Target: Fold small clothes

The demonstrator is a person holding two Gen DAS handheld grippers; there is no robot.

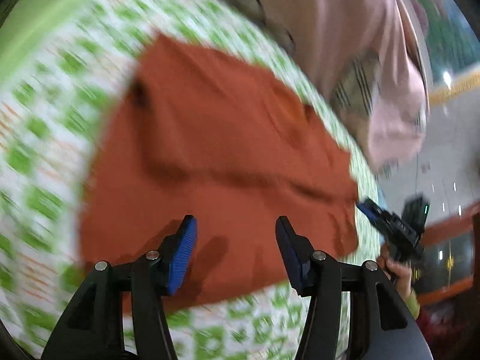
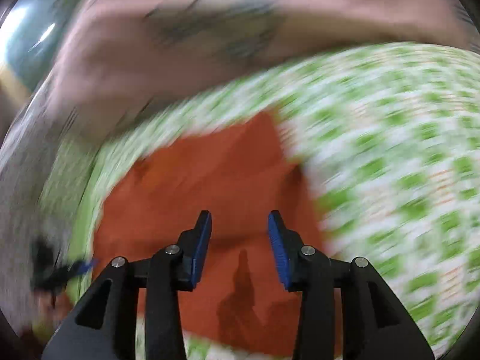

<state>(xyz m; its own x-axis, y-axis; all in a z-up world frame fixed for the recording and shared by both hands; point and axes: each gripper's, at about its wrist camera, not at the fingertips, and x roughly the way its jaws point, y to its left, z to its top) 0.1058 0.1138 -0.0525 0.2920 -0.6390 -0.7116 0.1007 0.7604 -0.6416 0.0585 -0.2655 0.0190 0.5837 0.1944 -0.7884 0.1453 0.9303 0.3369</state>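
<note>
A rust-orange small garment (image 1: 216, 156) lies spread, with some wrinkles, on a green-and-white checked cloth (image 1: 45, 156). My left gripper (image 1: 235, 231) is open and empty, hovering over the garment's near edge. The right gripper (image 1: 387, 222) shows in the left wrist view beside the garment's right edge, held in a hand. In the right wrist view the same orange garment (image 2: 210, 180) lies below my right gripper (image 2: 240, 228), which is open and empty above it. Both views are motion-blurred.
A pink cloth pile (image 1: 375, 60) with a grey striped piece (image 1: 357, 87) lies beyond the garment; it also shows in the right wrist view (image 2: 180, 45). The checked cloth (image 2: 390, 165) spreads to the right. A floor and room (image 1: 444, 156) show past the surface edge.
</note>
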